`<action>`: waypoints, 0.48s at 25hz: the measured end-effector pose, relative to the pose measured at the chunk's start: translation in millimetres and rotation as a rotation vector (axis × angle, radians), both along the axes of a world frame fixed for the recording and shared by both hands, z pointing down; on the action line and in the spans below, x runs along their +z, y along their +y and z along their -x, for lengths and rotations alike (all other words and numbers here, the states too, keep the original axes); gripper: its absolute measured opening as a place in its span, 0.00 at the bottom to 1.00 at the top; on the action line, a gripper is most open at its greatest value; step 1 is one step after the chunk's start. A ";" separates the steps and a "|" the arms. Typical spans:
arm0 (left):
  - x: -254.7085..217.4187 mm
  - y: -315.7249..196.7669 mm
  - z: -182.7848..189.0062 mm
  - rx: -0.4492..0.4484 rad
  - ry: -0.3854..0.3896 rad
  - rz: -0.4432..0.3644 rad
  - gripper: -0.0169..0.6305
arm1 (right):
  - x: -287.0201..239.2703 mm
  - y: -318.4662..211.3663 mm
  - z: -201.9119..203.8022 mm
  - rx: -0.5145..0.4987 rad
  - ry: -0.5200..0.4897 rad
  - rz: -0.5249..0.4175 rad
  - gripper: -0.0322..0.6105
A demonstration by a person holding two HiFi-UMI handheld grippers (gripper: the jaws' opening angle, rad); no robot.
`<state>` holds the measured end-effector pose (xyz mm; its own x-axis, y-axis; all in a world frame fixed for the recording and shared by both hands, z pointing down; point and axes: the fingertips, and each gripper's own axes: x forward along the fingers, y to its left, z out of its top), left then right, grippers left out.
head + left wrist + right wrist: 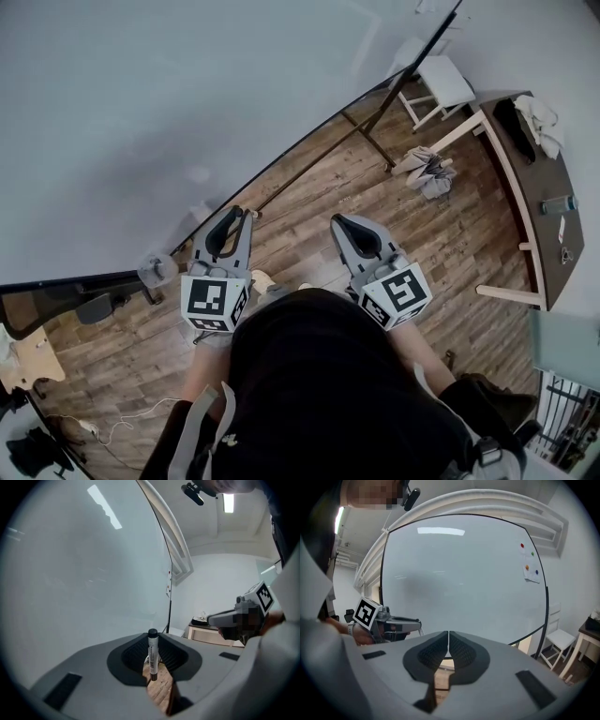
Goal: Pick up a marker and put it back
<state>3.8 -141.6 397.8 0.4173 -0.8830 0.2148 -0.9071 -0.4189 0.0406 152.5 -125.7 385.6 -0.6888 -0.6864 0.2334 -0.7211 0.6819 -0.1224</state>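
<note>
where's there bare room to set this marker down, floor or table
For the marker, the wood floor between the whiteboard stand and the dark table is bare, apart from a grey bundle by the stand. The table's middle is free, between the white cloth at its far end and a bottle. Crowded: the floor at lower left, with a cable.

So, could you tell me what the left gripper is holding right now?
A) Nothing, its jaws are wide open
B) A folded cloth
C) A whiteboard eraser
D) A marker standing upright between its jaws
D: the left gripper view shows the left gripper shut on a white marker with a dark cap, which stands upright between the jaws.
</note>
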 end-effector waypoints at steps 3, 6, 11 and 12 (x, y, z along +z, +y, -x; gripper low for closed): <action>-3.4 2.8 12.5 -0.038 0.001 -0.008 0.14 | 0.4 -2.6 10.6 -0.033 -0.003 0.000 0.08; -7.9 7.5 25.4 -0.078 0.000 -0.017 0.14 | -0.2 -3.9 22.1 -0.072 -0.004 -0.002 0.08; -15.9 19.3 53.6 -0.152 -0.004 -0.035 0.14 | -0.4 -2.0 47.9 -0.139 -0.008 -0.005 0.08; -17.4 21.7 59.3 -0.168 -0.006 -0.038 0.14 | 0.1 -1.8 52.7 -0.152 -0.009 -0.004 0.08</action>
<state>-55.5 -119.9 380.4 0.2615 -0.9479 0.1820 -0.9648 -0.2620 0.0214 99.9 -127.4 385.7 -0.7869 -0.5750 0.2239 -0.6083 0.7837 -0.1257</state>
